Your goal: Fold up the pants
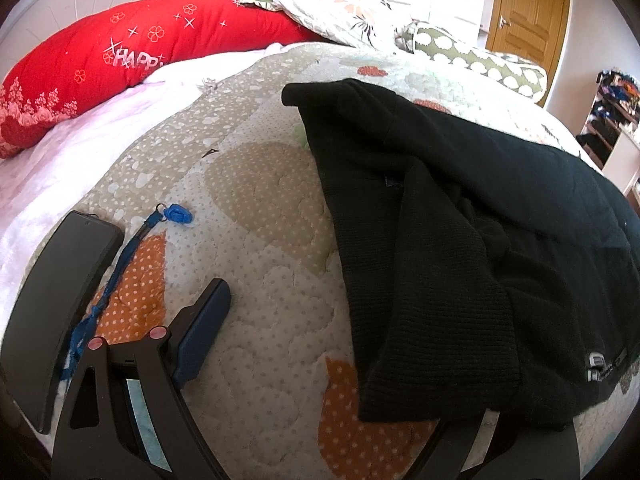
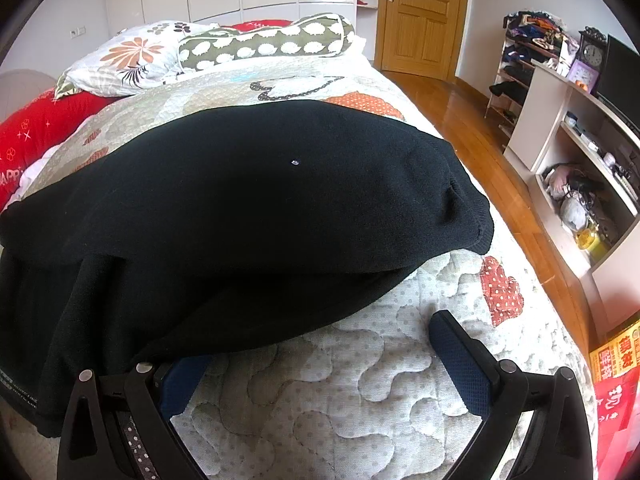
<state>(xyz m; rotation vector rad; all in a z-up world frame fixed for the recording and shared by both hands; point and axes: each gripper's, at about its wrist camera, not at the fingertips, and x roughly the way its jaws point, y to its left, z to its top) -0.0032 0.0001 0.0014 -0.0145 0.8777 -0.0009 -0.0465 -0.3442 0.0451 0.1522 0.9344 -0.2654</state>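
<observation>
Quilted bed (image 2: 320, 400). Pants (image 2: 248, 208) ahead, folded once, partly done. Left tongs (image 1: 340, 364), right tongs (image 2: 320, 364) both wide, empty.

Black ribbed-knit matt pants (image 1: 460, 240) on stitched, dotted quilted cloth bedspread (image 1: 256, 280); glossy black slab phone (image 1: 60, 300). Right gripper (image 2: 320, 372) matt black plastic, textured blue pads (image 2: 460, 364); polished wood floor (image 2: 480, 140).

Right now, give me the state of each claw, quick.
Left claw: open, holding nothing; its right finger is hidden under the black pants.
Right claw: open, holding nothing, at the pants' near edge.
</observation>
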